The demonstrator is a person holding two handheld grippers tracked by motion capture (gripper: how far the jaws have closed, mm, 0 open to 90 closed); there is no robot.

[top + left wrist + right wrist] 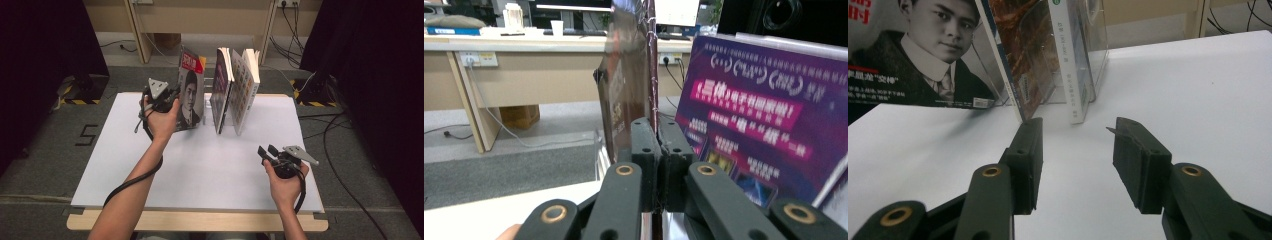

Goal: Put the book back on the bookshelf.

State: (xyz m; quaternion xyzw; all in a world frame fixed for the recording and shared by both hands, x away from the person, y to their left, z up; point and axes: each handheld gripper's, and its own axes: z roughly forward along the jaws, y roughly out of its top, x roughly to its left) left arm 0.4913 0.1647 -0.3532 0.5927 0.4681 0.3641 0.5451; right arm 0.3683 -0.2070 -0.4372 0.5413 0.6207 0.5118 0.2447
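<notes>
Magazine (191,95) is standing upright, long axis vertical, cover facing the person; left gripper (172,97) is clamping its edge, right gripper (266,151) is hanging open.

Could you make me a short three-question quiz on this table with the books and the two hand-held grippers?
1. True or false: the left gripper is shut on the thin magazine with a man's portrait on its cover.
2. How do the right gripper's jaws stand? A) pressed together B) apart with nothing between them C) clamped on a book
3. Fill in: the purple-covered book and the white-spined book stand in a clear ____ rack on the white table top.

Key: 1 true. 2 B. 3 plastic.
</notes>
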